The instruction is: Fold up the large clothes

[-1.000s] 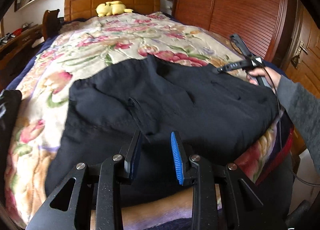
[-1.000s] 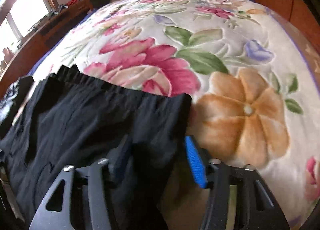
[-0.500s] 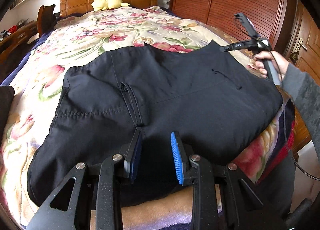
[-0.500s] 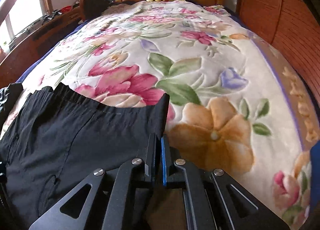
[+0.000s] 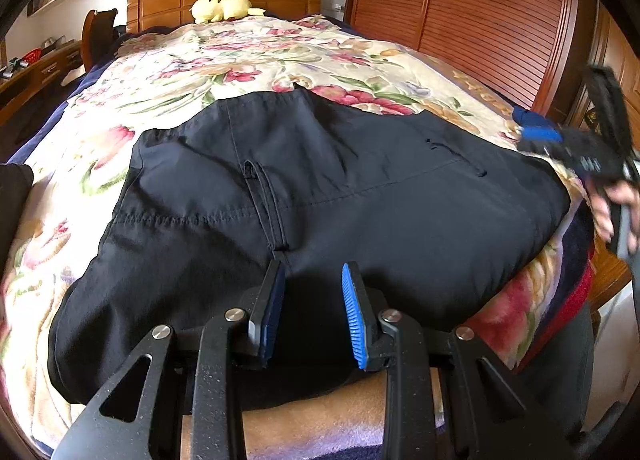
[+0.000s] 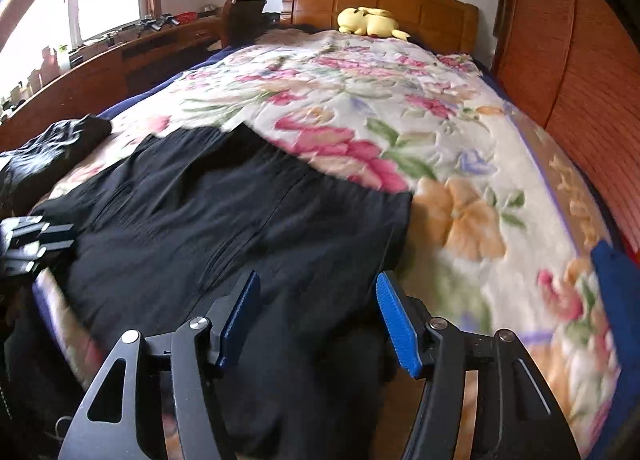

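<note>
Blurring right tongs, trousers cut off below

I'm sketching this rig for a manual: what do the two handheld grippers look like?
Both the left gripper and right gripper have black speckled finger frames with triangular cut-outs, silver round bolts and ribbed blue pads.

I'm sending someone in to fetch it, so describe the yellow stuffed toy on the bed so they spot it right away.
Start at the wooden headboard at the far end of the bed. The yellow stuffed toy lies right against it, on top of the floral blanket. It is the only plain pale-yellow thing there, far from the black trousers at the near end.
</note>
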Motion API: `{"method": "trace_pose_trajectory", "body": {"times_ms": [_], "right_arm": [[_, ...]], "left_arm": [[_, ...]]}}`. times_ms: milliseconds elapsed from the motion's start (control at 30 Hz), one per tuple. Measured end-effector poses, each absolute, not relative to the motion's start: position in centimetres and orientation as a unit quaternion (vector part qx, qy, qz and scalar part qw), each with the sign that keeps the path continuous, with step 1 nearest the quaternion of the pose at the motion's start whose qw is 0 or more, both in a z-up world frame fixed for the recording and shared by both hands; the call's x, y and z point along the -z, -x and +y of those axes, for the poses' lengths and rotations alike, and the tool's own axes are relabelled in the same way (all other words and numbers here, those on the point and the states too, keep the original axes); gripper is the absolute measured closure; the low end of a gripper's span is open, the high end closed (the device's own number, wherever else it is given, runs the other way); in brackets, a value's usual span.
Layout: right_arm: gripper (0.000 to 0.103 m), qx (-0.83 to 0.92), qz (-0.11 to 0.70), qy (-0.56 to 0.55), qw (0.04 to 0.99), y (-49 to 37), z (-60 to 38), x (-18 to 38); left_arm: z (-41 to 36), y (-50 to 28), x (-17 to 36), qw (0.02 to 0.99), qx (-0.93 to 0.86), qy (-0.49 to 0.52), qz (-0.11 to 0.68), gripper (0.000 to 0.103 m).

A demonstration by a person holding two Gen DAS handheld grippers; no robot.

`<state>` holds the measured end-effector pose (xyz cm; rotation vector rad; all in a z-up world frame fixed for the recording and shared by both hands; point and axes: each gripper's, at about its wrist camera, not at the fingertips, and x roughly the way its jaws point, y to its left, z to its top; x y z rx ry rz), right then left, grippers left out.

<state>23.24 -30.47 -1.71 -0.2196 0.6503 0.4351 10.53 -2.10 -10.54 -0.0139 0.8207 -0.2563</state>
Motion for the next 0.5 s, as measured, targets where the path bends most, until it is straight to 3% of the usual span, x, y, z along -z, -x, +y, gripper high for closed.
{"method": "trace_pose_trajectory", "body": {"times_ms": [233,500], "right_arm": [[0.04,-0.19,0.324,0.1,0.921,-18.3,-32.3,4.1],[0.036,-0.193,0.359,0.029,0.913,-18.8,-34.0,8.4]], "left_arm": [[-2.0,-10.7,11.2,0.907,0.125,0.007,0.403,0.072],[-2.1,-10.7,11.5,0.907,0.121,0.009,0.403,0.072]]}}
